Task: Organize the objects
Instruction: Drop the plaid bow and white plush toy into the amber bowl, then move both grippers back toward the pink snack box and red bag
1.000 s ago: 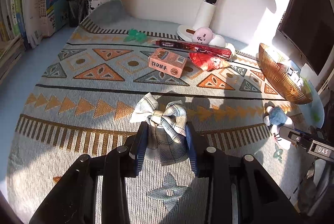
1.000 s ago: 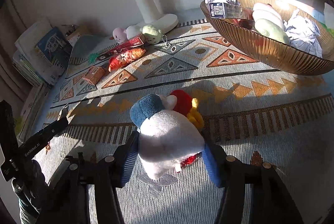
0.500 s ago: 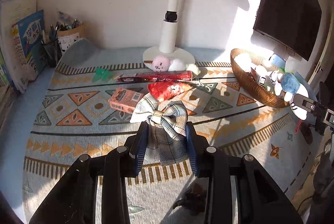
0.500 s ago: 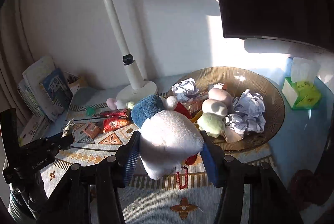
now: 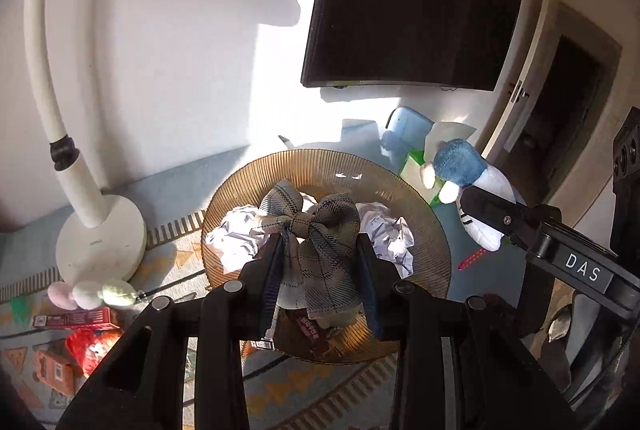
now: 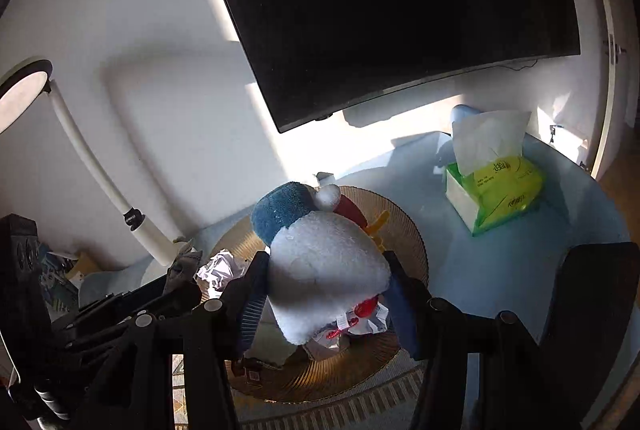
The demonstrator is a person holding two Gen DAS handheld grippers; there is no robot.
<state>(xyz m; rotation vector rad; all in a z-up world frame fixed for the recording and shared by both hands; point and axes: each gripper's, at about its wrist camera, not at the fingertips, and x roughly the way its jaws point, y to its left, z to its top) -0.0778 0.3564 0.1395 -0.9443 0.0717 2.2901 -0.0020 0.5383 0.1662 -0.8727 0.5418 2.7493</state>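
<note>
My left gripper (image 5: 320, 254) is shut on a plaid fabric bow (image 5: 316, 230) and holds it in the air over the ribbed amber bowl (image 5: 328, 165). Crumpled white paper (image 5: 236, 242) and other small items lie in that bowl. My right gripper (image 6: 324, 270) is shut on a white plush toy with a blue cap (image 6: 320, 250), also above the bowl (image 6: 408, 234). In the left wrist view the same plush toy (image 5: 468, 181) hangs at the bowl's right side in the right gripper (image 5: 480, 218). The left gripper's bow tip (image 6: 184, 262) shows at the left of the right wrist view.
A white desk lamp (image 5: 96, 230) stands left of the bowl, with small plush balls (image 5: 88, 294), a red box (image 5: 76, 320) and a red packet (image 5: 92, 346) on the patterned mat. A dark monitor (image 6: 400, 9) hangs behind. A green tissue box (image 6: 496, 185) sits to the right.
Both grippers rose off the mat and swung right toward the bowl, carrying the bow and the plush toy. Both now hang over the bowl.
</note>
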